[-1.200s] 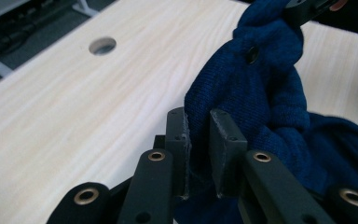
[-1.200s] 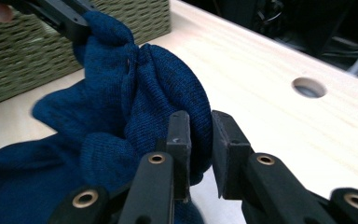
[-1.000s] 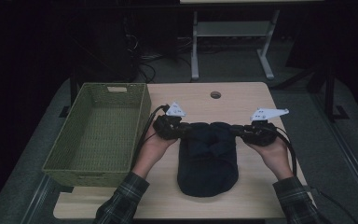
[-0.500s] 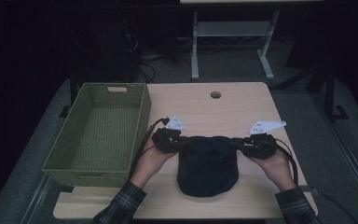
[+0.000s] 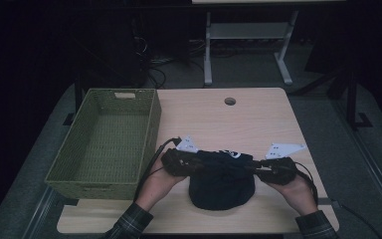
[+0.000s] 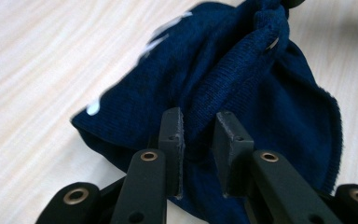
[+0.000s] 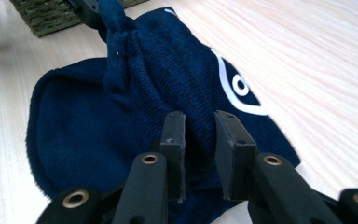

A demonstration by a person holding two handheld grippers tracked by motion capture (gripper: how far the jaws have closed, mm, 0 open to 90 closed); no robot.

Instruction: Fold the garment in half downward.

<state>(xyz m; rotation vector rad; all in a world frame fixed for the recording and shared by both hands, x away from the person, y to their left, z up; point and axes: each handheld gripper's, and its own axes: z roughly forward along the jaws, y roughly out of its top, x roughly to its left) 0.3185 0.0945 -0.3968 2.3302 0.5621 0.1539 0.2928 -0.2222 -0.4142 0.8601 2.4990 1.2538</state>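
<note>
— Where has the navy garment (image 5: pixel 222 181) got to?

— It lies on the worktop (image 5: pixel 219 117) near the front edge, folded into a rounded heap, with the green woven basket (image 5: pixel 107 142) off at its nine o'clock.

— And the claws?

— The left claw (image 5: pixel 195 165) is at the cloth's ten o'clock corner, the right claw (image 5: pixel 255 169) at two o'clock. In the left gripper view a fold of knit runs between the pads (image 6: pixel 173 140); the right gripper view shows the same (white printing sits beside that fold).

— Pinching, then?

— Both jaws have just been easing apart, though cloth is between them. The gap is narrow and the fabric fills it, so I'd call each one closed on the cloth.

— The hands?

— The left hand (image 5: pixel 160 183) and right hand (image 5: pixel 294 188) come in from six o'clock, plaid cuffs showing.
</note>
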